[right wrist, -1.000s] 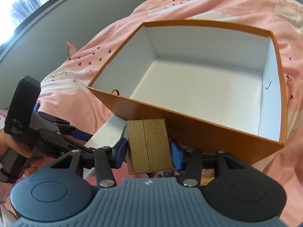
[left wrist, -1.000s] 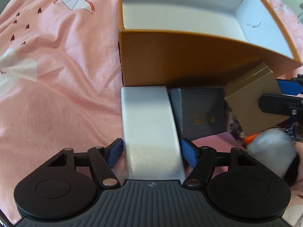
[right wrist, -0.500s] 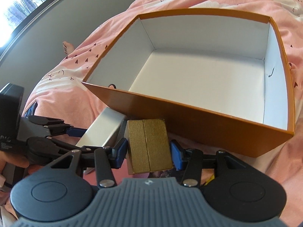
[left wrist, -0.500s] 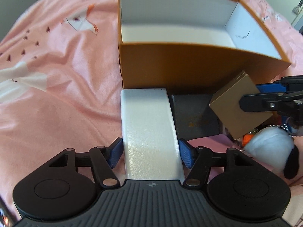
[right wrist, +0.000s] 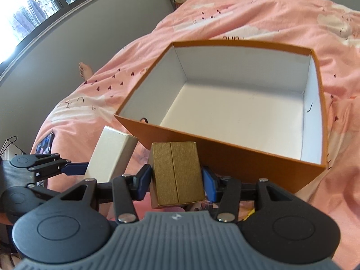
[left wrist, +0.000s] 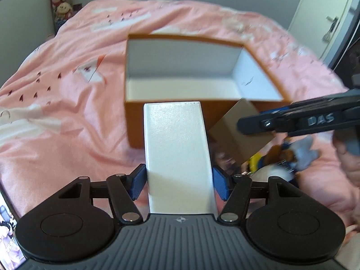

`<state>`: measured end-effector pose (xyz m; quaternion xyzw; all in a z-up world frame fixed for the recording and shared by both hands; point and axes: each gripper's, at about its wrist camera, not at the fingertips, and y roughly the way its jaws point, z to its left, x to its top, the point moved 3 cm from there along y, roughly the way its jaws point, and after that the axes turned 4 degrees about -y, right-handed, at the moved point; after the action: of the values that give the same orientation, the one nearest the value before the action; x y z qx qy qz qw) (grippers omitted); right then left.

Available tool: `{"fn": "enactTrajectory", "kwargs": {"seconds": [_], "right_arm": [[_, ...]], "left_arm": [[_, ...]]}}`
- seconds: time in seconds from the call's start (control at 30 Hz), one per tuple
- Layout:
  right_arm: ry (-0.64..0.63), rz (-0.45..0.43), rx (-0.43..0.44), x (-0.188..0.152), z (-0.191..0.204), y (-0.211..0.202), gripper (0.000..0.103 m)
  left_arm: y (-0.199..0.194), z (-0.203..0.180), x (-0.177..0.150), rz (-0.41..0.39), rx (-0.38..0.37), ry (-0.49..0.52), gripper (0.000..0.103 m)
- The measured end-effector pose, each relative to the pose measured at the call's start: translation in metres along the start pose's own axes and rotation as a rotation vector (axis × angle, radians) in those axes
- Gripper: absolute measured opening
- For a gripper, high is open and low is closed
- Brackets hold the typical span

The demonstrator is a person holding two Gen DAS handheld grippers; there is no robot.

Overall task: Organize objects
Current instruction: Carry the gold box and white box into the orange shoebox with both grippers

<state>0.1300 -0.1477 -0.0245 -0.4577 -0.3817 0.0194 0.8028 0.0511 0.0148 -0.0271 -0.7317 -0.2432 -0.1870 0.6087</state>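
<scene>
An open orange box (left wrist: pixel 180 60) with a white, empty inside stands on the pink bedspread (left wrist: pixel 56 112). My left gripper (left wrist: pixel 178 181) is shut on a long white box (left wrist: pixel 177 148), held off the bed in front of the orange box's near wall. The right wrist view shows that white box (right wrist: pixel 112 153) at the left, with the left gripper's blue fingertip (right wrist: pixel 74 168) on its side. My right gripper (right wrist: pixel 177 180) is shut on a small gold box (right wrist: pixel 175 171), also raised before the near wall (right wrist: pixel 225 144). The gold box (left wrist: pixel 234 135) appears right of the white one.
Plush toys (left wrist: pixel 292 155) lie blurred on the bed under the right gripper. A phone (right wrist: pixel 45 145) rests on the bedspread at the left. A person's foot (right wrist: pixel 84 69) shows beside the bed. More plush toys (left wrist: pixel 60 2) stand by the far wall.
The left gripper's pads came in against the white box and lifted it off the bed, tilting upward. The right gripper rose a little with the gold box. The dark grey box has left view.
</scene>
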Motion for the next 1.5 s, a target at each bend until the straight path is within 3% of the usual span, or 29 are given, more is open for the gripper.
{"fn": "enactTrajectory", "kwargs": {"seconds": [0.4,0.57,0.87,1.0,1.1,1.3,1.5], "right_arm": [[-0.036,-0.114,-0.083,0.033,0.0,-0.055,0.05],[-0.075,-0.18,-0.113,0.058,0.002,-0.07,0.05],[-0.039,-0.236,-0.174,0.101,-0.023,-0.057,0.05],[0.018,-0.234,-0.194,0.116,-0.042,-0.041,0.05],[0.066,-0.214,-0.206,0.119,-0.058,-0.025,0.05],[0.132,-0.16,-0.204,0.111,-0.081,0.006,0.05],[0.152,-0.089,-0.166,0.1,-0.094,0.041,0.05]], "left_arm": [[-0.034,-0.025,0.044,-0.177,-0.099,0.028,0.071],[-0.034,-0.027,0.073,-0.234,-0.101,0.047,0.071],[-0.002,-0.022,0.124,-0.239,-0.095,0.068,0.071],[0.027,-0.019,0.145,-0.208,-0.078,0.074,0.071],[0.057,-0.014,0.152,-0.13,-0.079,0.063,0.071],[0.112,-0.001,0.147,0.03,-0.056,0.032,0.071],[0.145,-0.001,0.133,0.14,0.023,0.082,0.071]]}}
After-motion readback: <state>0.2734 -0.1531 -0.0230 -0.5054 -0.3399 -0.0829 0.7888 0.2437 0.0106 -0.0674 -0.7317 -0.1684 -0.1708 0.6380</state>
